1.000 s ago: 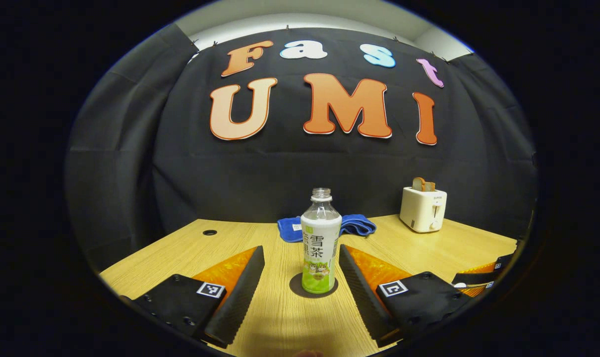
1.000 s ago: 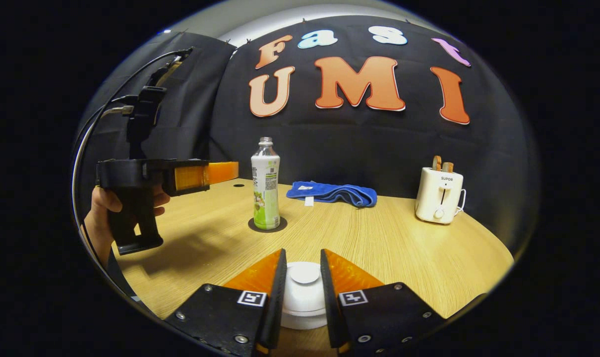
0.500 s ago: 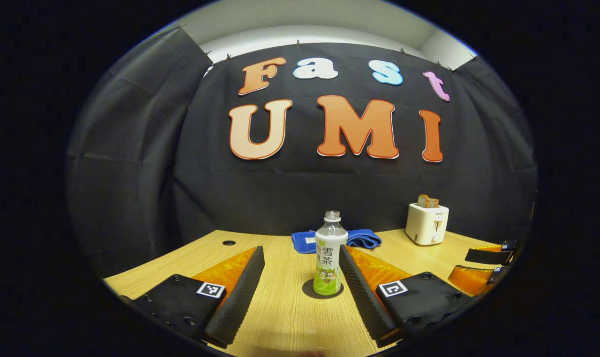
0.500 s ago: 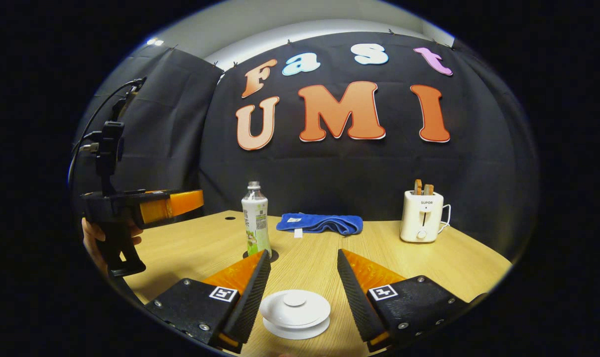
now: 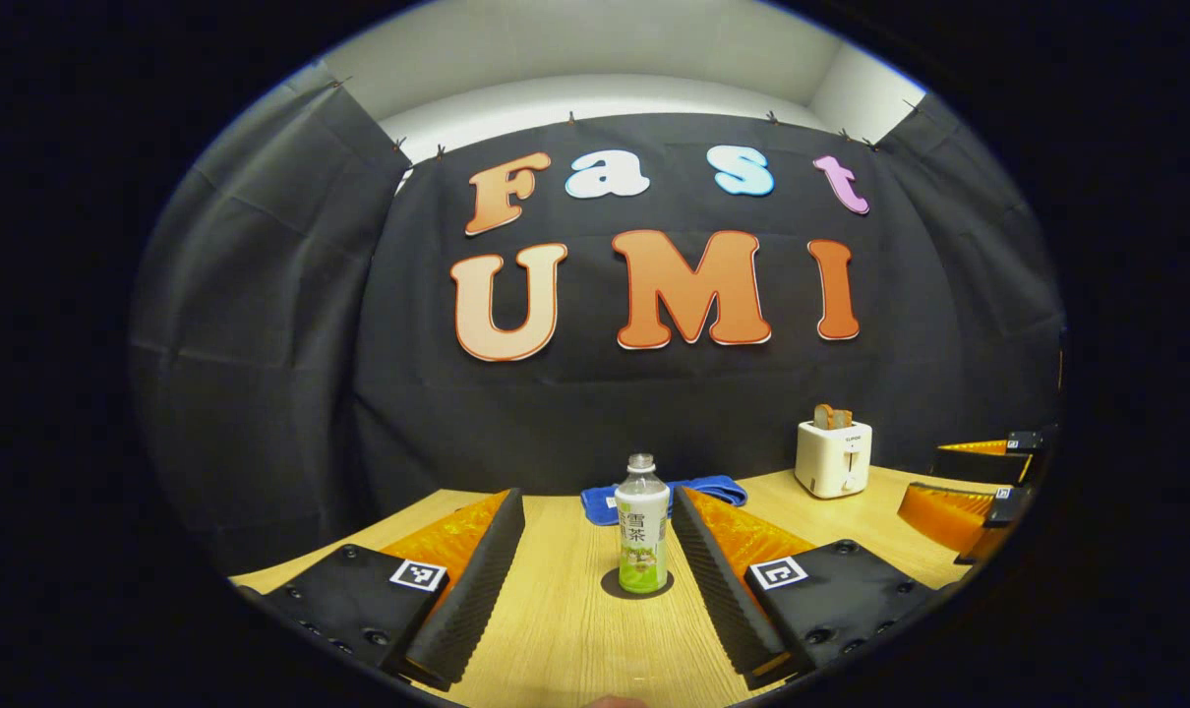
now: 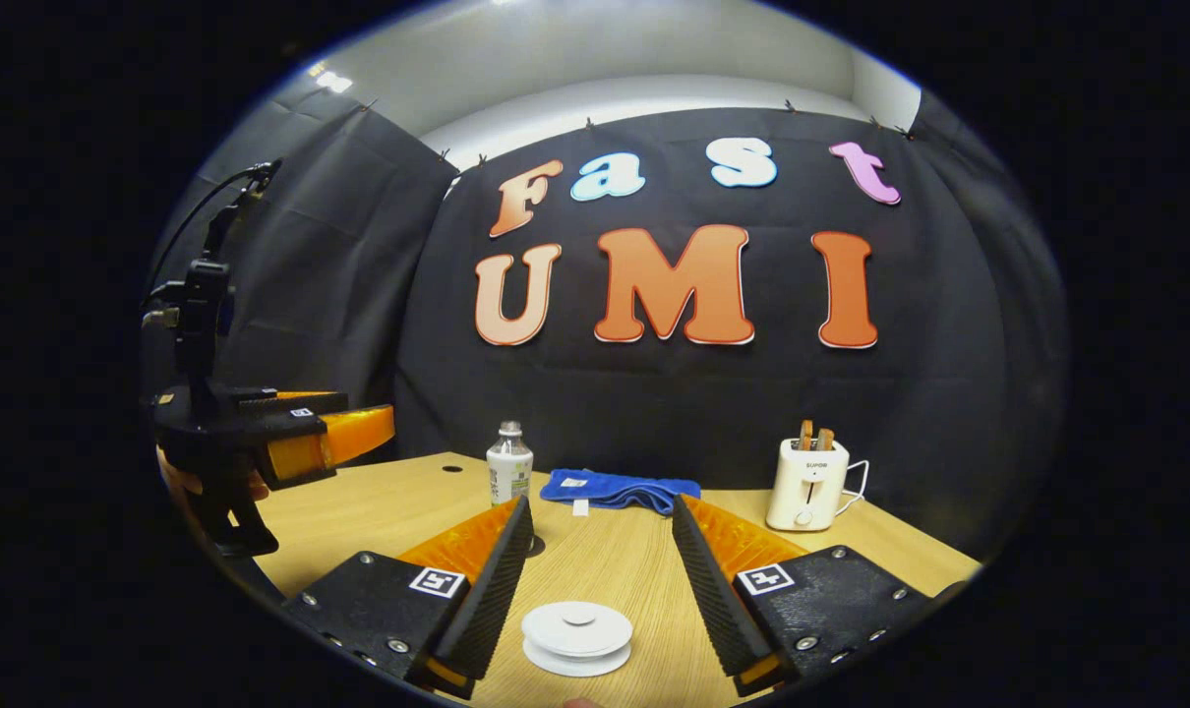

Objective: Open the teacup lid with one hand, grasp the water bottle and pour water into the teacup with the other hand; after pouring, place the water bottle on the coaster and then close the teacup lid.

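Observation:
The water bottle (image 5: 641, 526), clear with a white and green label and no cap, stands upright on a dark round coaster (image 5: 610, 587) on the wooden table. My left gripper (image 5: 596, 501) is open, well back from the bottle, which shows between its fingers. The white teacup (image 6: 576, 636) with its lid on sits on the table low between the fingers of my right gripper (image 6: 602, 506), which is open and touches nothing. In the right gripper view the bottle (image 6: 508, 467) is farther off at the left, and the left gripper (image 6: 270, 433) hovers at the left edge, held by a hand.
A white toaster (image 5: 833, 457) with bread in it stands at the back right of the table (image 5: 565, 629). A folded blue cloth (image 6: 615, 489) lies at the back by the wall. A small cable hole (image 6: 452, 468) marks the table's back left. The right gripper (image 5: 979, 482) shows at the right edge.
My right gripper has opened off the teacup lid, left it on the cup and drawn back. My left gripper, still open, has pulled back from the bottle.

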Demonstrator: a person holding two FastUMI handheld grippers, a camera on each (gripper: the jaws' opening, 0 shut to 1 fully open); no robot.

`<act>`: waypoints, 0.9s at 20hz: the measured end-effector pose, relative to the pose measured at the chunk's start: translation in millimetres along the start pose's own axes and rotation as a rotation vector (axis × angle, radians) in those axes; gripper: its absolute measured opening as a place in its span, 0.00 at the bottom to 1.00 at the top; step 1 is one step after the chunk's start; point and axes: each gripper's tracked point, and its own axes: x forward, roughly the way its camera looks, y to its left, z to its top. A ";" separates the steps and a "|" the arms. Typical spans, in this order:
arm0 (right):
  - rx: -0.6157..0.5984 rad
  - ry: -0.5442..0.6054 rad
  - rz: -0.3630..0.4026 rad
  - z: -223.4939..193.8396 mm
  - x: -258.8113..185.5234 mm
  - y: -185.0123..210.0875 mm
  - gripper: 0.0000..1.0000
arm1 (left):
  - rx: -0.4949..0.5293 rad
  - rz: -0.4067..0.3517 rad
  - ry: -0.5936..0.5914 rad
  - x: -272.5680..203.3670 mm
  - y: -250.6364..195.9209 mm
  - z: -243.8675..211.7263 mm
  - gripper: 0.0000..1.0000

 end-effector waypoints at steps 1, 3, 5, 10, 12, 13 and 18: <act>-0.005 -0.014 -0.008 5.9 -4.0 -3.2 0.85 | 0.012 0.007 0.001 -4.9 1.0 1.1 0.94; -0.003 -0.024 -0.030 12.2 -11.2 -10.8 0.86 | 0.003 0.025 -0.005 -12.7 4.3 7.0 0.94; 0.001 -0.017 -0.049 16.9 -20.6 -18.1 0.86 | -0.036 0.024 -0.003 -22.3 2.9 10.4 0.96; -0.015 -0.038 -0.079 28.1 -38.6 -26.9 0.86 | -0.042 0.073 -0.028 -44.8 18.4 27.0 0.95; -0.012 -0.038 -0.065 30.1 -43.2 -20.0 0.86 | -0.047 0.072 -0.037 -51.1 19.2 34.0 0.96; -0.012 -0.043 -0.052 33.3 -44.3 -16.1 0.86 | -0.045 0.076 -0.045 -53.7 21.6 37.2 0.96; -0.022 -0.092 -0.006 51.7 -47.0 0.6 0.86 | -0.072 0.129 -0.075 -61.2 38.5 47.5 0.99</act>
